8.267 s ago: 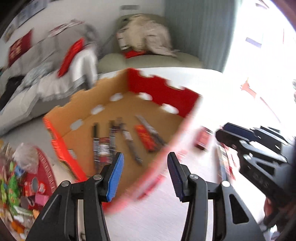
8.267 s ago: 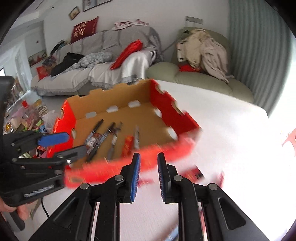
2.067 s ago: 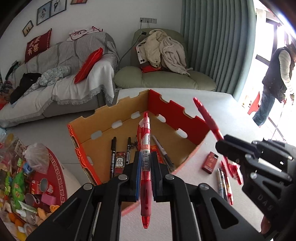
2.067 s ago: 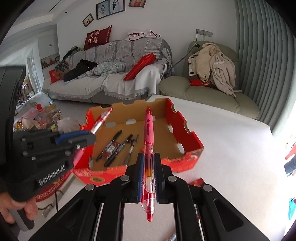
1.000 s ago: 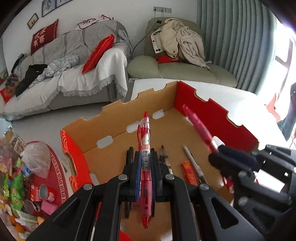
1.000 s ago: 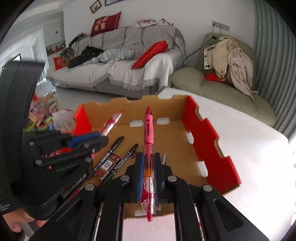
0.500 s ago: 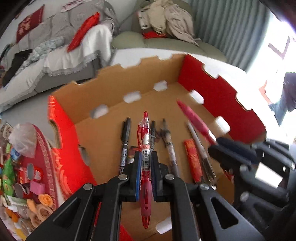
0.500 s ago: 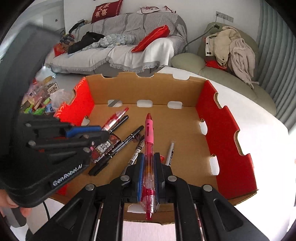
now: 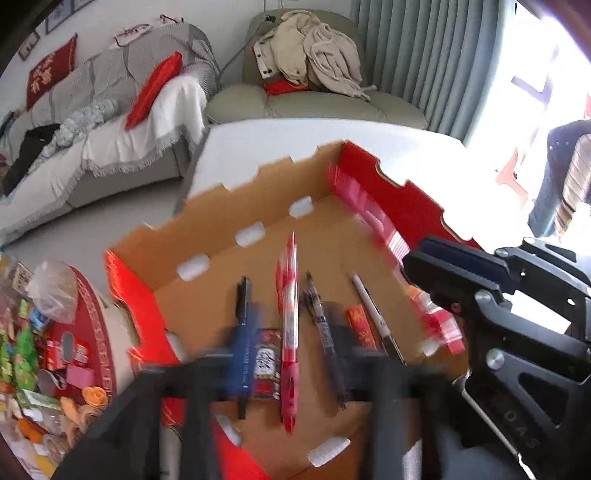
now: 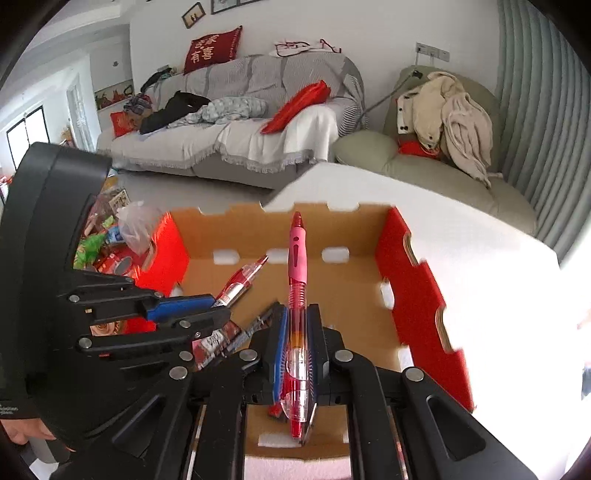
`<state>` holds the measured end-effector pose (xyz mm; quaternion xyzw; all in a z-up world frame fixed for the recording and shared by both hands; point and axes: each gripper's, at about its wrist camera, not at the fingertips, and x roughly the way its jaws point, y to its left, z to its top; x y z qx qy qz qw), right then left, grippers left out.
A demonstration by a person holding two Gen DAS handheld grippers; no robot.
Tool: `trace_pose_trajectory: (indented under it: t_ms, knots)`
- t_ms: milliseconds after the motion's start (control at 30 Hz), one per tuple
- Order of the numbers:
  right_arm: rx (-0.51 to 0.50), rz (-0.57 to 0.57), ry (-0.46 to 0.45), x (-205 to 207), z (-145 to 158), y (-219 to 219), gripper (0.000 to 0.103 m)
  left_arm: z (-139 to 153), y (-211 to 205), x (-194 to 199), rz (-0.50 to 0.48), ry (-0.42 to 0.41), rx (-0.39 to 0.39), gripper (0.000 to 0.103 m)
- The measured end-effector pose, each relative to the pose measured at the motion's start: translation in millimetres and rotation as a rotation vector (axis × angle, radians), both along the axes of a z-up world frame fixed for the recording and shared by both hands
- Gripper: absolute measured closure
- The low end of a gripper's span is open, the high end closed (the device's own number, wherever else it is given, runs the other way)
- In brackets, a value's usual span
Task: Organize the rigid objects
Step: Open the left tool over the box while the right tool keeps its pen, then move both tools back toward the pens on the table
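Pen (image 10: pixel 297 314): pink grip, clear red barrel (upright) | right claw (image 10: pixel 297 354) clamps it | left claw (image 9: pixel 288 354) opening

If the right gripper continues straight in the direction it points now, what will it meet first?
Probably the brown floor of the cardboard box; the right gripper holds a pink pen angled down into it. Depth is unclear.

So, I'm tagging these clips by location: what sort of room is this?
Most likely a home living room. A grey sofa with red cushions, a green armchair piled with clothes, and framed pictures on the wall all point to it.
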<state>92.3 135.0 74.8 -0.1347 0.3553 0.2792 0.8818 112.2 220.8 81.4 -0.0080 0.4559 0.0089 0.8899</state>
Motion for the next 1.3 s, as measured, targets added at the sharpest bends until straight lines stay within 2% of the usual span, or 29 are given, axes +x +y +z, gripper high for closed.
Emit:
trace_pose_trajectory:
  t_ms: [33,67,233,333,433,500,533,567,667,700,800,967,1100,1200,1300]
  knots:
    - [-0.007,-0.019,-0.020,-0.3,4.0,-0.7,0.091,3.2,2.3,-1.6,0.011,-0.015,0.003,0.028]
    - [-0.003,-0.031,-0.032,-1.1,7.1,-3.5,0.091,4.9,6.3,-1.6,0.009,-0.023,-0.010,0.026]
    - [0.025,-0.079,-0.031,-7.1,11.6,-25.5,0.091,12.7,8.1,-16.5,0.010,-0.045,-0.062,0.026]
    - [0.044,-0.130,-0.058,-21.8,16.8,-55.4,0.091,16.9,-7.8,-37.9,-0.049,-0.075,-0.079,0.026]
    - [0.085,-0.212,-0.048,-37.7,14.4,-99.3,0.088,20.4,-36.2,-62.9,-0.158,-0.107,-0.088,0.026]
    - [0.112,-0.288,-0.034,-47.1,8.1,-129.9,0.043,19.8,-56.7,-76.6,-0.224,-0.112,-0.090,0.026]
    - [0.124,-0.344,-0.050,-54.6,4.0,-146.7,0.014,18.9,-69.6,-85.0,-0.267,-0.118,-0.092,0.026]
    - [0.134,-0.372,-0.062,-60.1,0.6,-158.9,0.014,18.1,-82.2,-93.1,-0.312,-0.126,-0.089,0.026]
    - [0.140,-0.425,-0.017,-69.0,-15.0,-184.8,0.014,11.2,-116.4,-107.8,-0.427,-0.128,-0.072,0.026]
    - [0.138,-0.440,-0.009,-70.5,-19.1,-189.7,0.014,3.5,-129.9,-110.2,-0.469,-0.109,-0.072,0.026]
    - [0.122,-0.474,0.044,-70.4,-35.8,-199.3,0.014,-20.5,-151.8,-107.5,-0.517,-0.049,-0.056,0.026]
    - [0.081,-0.492,0.065,-75.4,-51.1,-204.3,0.014,-55.3,-150.4,-88.2,-0.492,0.022,-0.075,0.026]
    - [0.078,-0.489,0.070,-82.0,-58.7,-210.3,0.014,-80.2,-151.8,-73.0,-0.467,0.072,-0.047,0.026]
    - [0.079,-0.494,0.066,-86.2,-59.5,-214.6,0.014,-95.8,-154.5,-67.2,-0.465,0.148,-0.104,0.026]
    - [0.075,-0.502,0.057,-87.1,-59.9,-219.5,0.014,-92.2,-169.5,-75.9,-0.545,0.175,-0.199,0.026]
